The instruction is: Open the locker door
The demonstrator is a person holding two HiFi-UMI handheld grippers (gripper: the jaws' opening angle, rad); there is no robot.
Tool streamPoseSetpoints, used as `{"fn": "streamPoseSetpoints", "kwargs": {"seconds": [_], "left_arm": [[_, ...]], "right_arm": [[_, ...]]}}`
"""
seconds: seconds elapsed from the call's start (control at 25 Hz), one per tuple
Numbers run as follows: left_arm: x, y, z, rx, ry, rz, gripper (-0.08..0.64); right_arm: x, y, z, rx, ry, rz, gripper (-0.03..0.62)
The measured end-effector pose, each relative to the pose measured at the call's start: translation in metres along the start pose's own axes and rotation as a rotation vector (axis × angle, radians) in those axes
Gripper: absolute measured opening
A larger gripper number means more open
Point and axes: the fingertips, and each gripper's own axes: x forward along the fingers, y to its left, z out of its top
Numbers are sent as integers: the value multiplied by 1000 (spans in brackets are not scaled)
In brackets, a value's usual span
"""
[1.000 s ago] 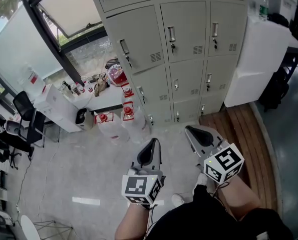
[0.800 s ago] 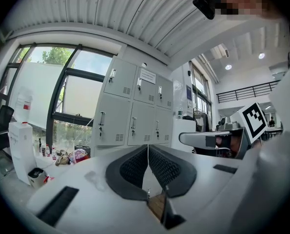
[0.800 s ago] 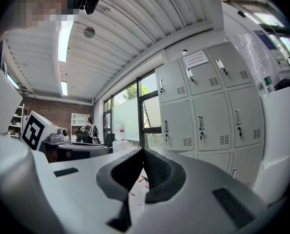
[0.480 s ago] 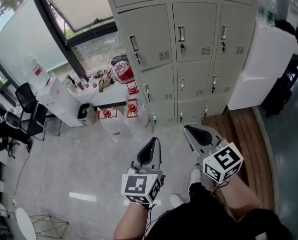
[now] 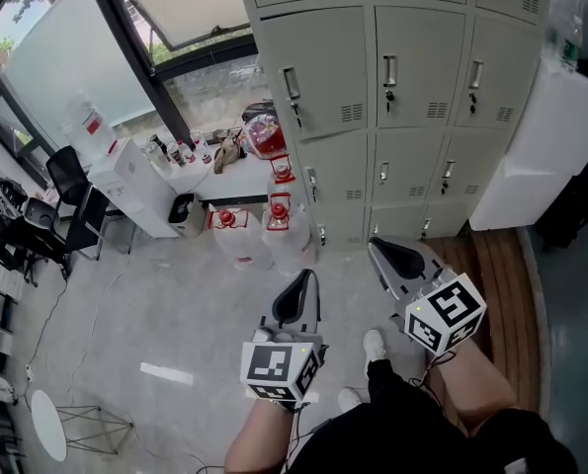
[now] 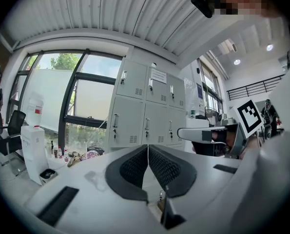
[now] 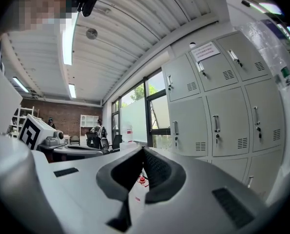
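Locker door [image 5: 323, 62] stands shut, well away. Left tool [image 5: 295, 297] and right tool [image 5: 396, 258] are both closed and empty; arriving so, either could glance off the handle [image 5: 292, 83].

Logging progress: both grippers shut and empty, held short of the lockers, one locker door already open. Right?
No locker door is open: the head view shows every door of the lockers closed. The rest holds: the left gripper and right gripper have jaws together, empty, short of the lockers.
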Motion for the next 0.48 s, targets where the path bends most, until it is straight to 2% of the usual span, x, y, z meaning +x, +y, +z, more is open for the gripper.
{"fn": "streamPoseSetpoints", "kwargs": {"seconds": [0.48], "left_arm": [[70,37,5,-1,28,67,20]], "right_arm": [[69,-63,3,36,2,55,54]]}}
